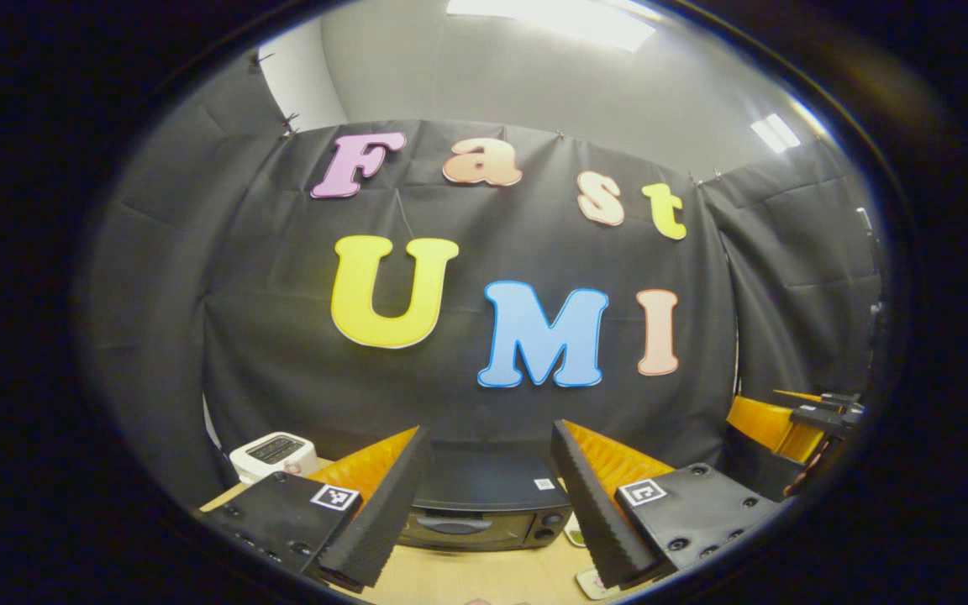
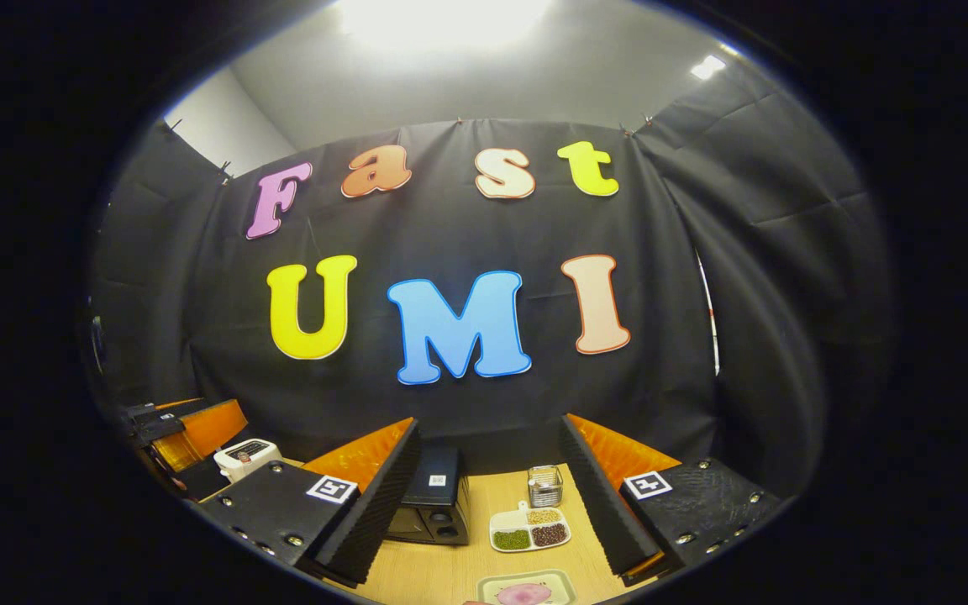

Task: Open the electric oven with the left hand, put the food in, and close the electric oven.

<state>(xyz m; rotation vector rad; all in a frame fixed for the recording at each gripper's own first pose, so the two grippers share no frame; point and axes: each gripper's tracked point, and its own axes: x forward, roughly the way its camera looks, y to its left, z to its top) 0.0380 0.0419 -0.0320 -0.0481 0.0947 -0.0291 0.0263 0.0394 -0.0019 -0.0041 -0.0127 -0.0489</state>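
At bottom centre of your left gripper view, the black electric oven (image 1: 484, 508) sits on the wooden table (image 1: 467, 576), door closed. Your left gripper (image 1: 484, 512) and right gripper (image 2: 484, 512) both hold nothing, fingers spread.

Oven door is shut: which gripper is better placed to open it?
Left. In the left gripper view the oven sits straight ahead between the open left gripper fingers, door handle facing it. The right gripper frames the divided dish instead, with the oven off to its left.
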